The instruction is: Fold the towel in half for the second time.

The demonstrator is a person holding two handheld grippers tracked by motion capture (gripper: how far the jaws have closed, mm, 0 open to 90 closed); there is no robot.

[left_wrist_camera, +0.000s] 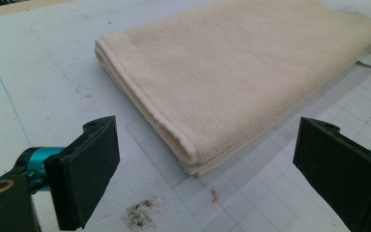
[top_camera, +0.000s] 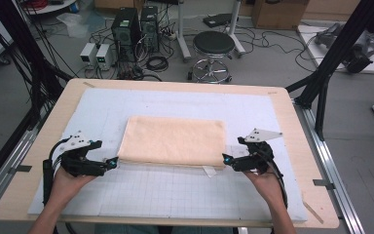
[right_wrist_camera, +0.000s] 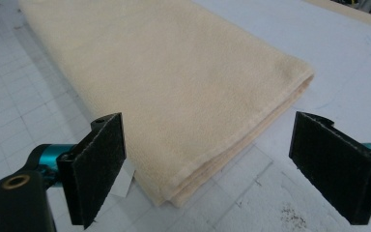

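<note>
Lying flat mid-mat, the folded cream towel has its layered edge facing the person; bare gridded mat spreads on every side. The left gripper sits just off the near left corner, jaws spread wide, gripping nothing; the right gripper mirrors it at the near right corner, jaws likewise parted.

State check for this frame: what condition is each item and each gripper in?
Towel: folded in layers, flat on the mat, not gripped.
Tag: sticks out from under the towel's near edge.
Left gripper: open, at the towel's near left corner, holding nothing.
Right gripper: open, at the towel's near right corner, holding nothing.
Mat: flat on the table, with specks of dirt.
</note>
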